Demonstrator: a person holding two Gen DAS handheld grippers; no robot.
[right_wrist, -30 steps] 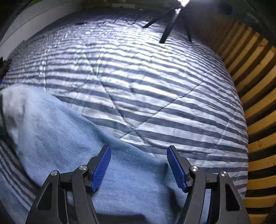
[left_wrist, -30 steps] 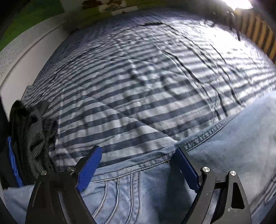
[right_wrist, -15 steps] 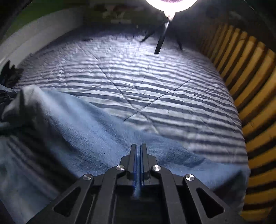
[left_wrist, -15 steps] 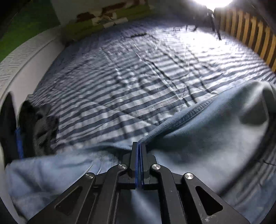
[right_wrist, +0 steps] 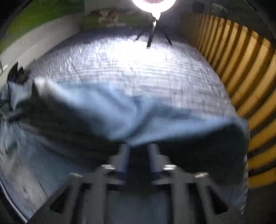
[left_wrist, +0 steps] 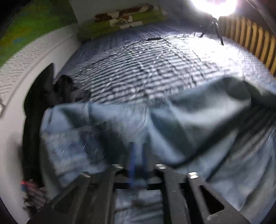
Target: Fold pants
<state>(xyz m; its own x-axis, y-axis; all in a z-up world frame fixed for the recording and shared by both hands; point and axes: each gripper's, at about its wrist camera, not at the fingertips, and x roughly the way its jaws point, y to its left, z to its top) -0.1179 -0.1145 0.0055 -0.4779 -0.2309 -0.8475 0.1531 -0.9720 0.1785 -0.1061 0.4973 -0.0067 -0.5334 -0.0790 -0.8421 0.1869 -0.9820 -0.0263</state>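
pants [left_wrist: 181,120], pale blue denim, on the striped bed cover [left_wrist: 155,72], bunched into a raised fold directly ahead of both tongs. my view is heavily blurred in both wrist cameras.

left tongs [left_wrist: 138,155]: jaws opening, a narrow gap showing between the blue pads; denim sits right at the tips but i cannot see the pads pressing on it. i read this as released, or nearly so.

right tongs [right_wrist: 137,155]: jaws opening, gap plainly visible, dark between them; the edge of the fold hangs just above the tips, not pinched as far as i can tell.

key relation: the fold's long axis runs left to right across both views, crosswise to the way the tongs point, with cloth spread under and ahead of them. each set of tongs is at its own end of that ridge, so neither is clearly nearer. judgement: the lifted edge is being let go so it can settle forward onto the rest of the garment.

around: dark clothing heap [left_wrist: 57,87] at the left by the white wall, close to the pants' left end and likely to snag there. wooden slats [right_wrist: 241,69] on the right. bright lamp on a tripod [right_wrist: 153,10] at the far end, well apart.
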